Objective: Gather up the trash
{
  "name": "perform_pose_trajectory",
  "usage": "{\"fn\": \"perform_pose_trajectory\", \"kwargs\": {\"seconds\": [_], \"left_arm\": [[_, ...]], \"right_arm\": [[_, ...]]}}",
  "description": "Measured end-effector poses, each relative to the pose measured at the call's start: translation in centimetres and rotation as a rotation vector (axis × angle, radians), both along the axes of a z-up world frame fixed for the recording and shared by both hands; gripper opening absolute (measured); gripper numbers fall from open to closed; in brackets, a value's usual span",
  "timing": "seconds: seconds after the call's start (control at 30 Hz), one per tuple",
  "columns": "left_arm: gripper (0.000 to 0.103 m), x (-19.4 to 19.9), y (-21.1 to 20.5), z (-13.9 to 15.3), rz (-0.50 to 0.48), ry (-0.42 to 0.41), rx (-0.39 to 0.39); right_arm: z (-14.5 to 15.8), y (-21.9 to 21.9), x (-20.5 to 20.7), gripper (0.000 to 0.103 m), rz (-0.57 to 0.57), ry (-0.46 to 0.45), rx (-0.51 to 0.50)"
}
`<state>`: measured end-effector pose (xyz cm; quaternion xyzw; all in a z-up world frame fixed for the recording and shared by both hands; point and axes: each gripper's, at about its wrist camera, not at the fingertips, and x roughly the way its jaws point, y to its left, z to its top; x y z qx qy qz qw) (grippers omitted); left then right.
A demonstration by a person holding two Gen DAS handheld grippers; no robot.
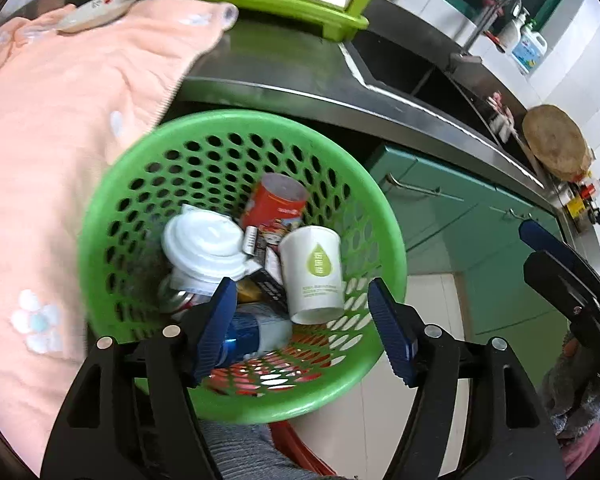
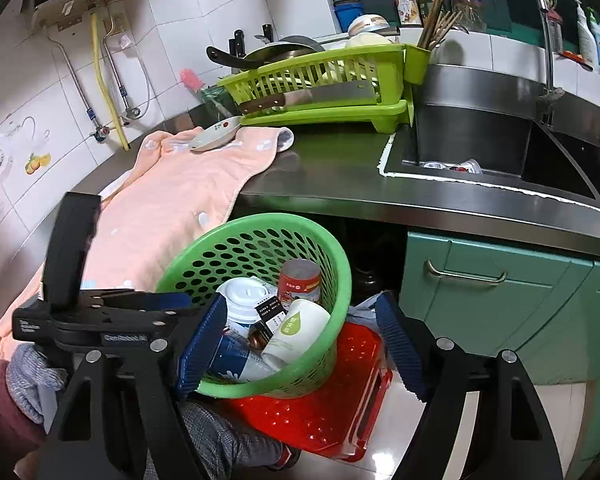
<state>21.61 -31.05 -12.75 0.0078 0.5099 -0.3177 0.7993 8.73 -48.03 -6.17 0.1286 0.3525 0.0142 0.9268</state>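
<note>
Two handheld grippers hang over a round green perforated plastic basket (image 2: 256,312), which sits on a red perforated plastic stool (image 2: 320,412) in front of teal cabinet doors (image 2: 500,300). The left gripper (image 1: 300,328) has its blue ribbed jaws partly open with nothing gripped between them. The right gripper (image 2: 300,344) likewise stands partly open and empty, its jaws straddling the basket. Collected trash lies inside the basket: a white paper cup with a green drop logo (image 1: 314,276), a red cylindrical can (image 1: 278,200), a white plastic lid (image 1: 204,248) and a blue-and-white bottle (image 1: 256,332). A peach-coloured towel (image 1: 60,160) drapes over the steel countertop (image 2: 340,168) beside the basket.
</note>
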Motion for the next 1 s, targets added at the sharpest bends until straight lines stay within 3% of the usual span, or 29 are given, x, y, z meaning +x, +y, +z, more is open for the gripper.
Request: {"fn": "perform_pose_trajectory", "kwargs": {"seconds": [0.27,0.77,1.0], "left_arm": [[0.074,-0.5,4.2,2.6,0.062,-0.077,0.001],[0.094,-3.0,14.7,7.1,0.258,-0.210,-0.012],[0.096,-4.7,18.5,8.5,0.333,-0.264,0.009]], "right_arm": [[1.3,3.0,-0.1,0.081,0.035,-0.029,-0.055],[2.8,8.9,0.2,0.092,0.115,-0.065,-0.051],[3.2,11.5,0.3,0.093,0.134,-0.061,-0.069]]}}
